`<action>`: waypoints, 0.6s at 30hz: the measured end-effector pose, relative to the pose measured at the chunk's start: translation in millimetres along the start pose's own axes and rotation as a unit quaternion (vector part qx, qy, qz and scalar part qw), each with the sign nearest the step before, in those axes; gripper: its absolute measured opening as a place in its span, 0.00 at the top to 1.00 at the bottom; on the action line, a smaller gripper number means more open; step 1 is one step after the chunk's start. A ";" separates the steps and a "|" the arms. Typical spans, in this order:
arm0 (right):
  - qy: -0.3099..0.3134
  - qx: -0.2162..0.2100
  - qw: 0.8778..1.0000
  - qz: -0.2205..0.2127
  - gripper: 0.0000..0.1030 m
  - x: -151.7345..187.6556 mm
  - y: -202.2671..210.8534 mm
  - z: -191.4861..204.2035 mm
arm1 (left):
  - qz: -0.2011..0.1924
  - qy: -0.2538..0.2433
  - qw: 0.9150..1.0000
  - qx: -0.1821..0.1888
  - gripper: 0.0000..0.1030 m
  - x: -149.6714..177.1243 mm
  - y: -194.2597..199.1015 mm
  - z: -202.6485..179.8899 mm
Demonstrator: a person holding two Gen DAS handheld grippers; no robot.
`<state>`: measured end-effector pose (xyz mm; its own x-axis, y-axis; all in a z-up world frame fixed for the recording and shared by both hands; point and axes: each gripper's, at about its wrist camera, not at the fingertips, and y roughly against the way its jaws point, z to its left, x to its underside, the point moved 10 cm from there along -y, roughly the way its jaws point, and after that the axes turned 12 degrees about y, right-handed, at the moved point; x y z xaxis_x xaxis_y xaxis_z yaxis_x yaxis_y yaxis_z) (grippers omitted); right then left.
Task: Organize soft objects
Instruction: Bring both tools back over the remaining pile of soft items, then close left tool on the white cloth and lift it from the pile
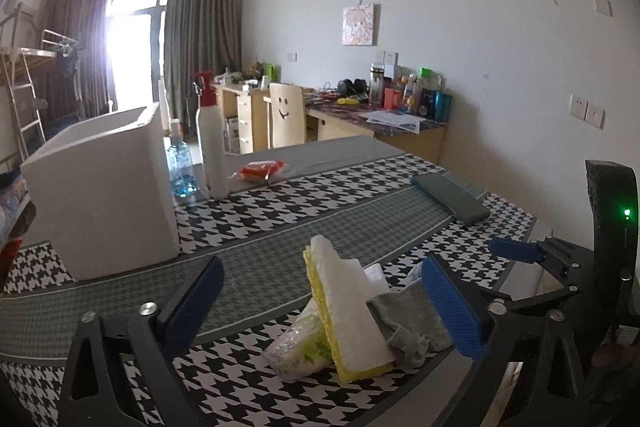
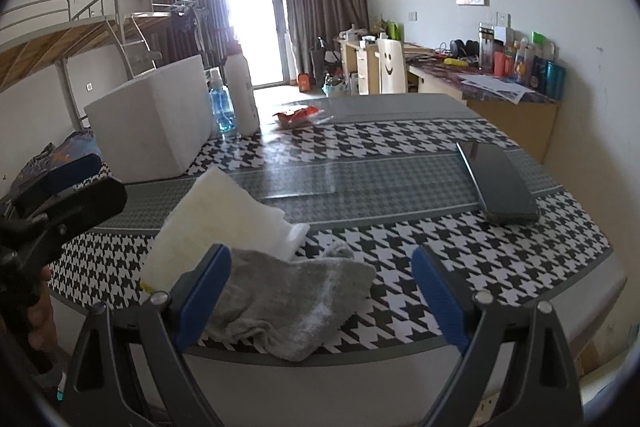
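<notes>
A yellow and white sponge [image 1: 352,311] leans on a packet of tissues [image 1: 298,347] near the table's front edge, with a grey sock [image 1: 408,323] beside it. My left gripper [image 1: 320,311] is open, its jaws on either side of this pile. My right gripper [image 2: 322,295] is open over the grey sock [image 2: 296,303], with the sponge [image 2: 208,223] just behind and left of it. A white open box [image 1: 104,187] stands at the left of the table; it also shows in the right wrist view [image 2: 156,131].
A dark green case [image 2: 496,183] lies at the right. A white bottle [image 1: 212,143], a blue-liquid bottle [image 1: 180,167] and a red packet [image 1: 262,169] sit at the back. The table edge [image 2: 400,351] is right below my right gripper. The other gripper shows at right [image 1: 520,251].
</notes>
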<state>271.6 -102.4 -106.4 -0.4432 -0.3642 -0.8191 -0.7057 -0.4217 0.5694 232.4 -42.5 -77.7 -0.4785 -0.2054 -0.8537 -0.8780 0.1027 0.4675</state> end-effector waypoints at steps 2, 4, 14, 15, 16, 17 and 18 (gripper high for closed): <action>-0.001 -0.001 1.000 0.003 0.09 2.3 -1.3 -0.9 | 0.008 0.001 1.000 0.003 0.16 3.1 -4.2 -1.9; -0.002 -0.001 1.000 0.006 0.09 4.5 -2.6 -1.5 | 0.018 0.001 1.000 0.006 0.21 7.0 -9.1 -3.7; -0.009 -0.005 1.000 0.013 0.09 7.6 -8.7 -5.5 | 0.056 -0.009 0.998 -0.004 0.44 23.4 -27.4 -6.8; -0.009 -0.006 1.000 0.014 0.09 7.9 -9.1 -5.3 | 0.061 -0.008 0.998 -0.005 0.46 25.6 -29.9 -6.4; -0.009 -0.006 1.000 0.014 0.09 8.3 -9.7 -5.5 | 0.068 -0.007 0.998 -0.009 0.51 28.1 -32.8 -5.4; -0.010 -0.007 1.000 0.015 0.09 8.2 -10.5 -5.8 | 0.073 -0.006 0.997 -0.012 0.55 29.5 -35.0 -4.2; -0.011 -0.008 1.000 0.015 0.09 8.5 -11.1 -6.0 | 0.077 -0.007 0.997 -0.017 0.58 31.4 -37.5 -2.9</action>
<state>279.0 -105.8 -119.3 -0.4761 -0.3593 -0.8026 -0.6827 -0.4243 0.5949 250.3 -55.6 -121.4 -0.6078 -0.1768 -0.7742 -0.7935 0.0991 0.6004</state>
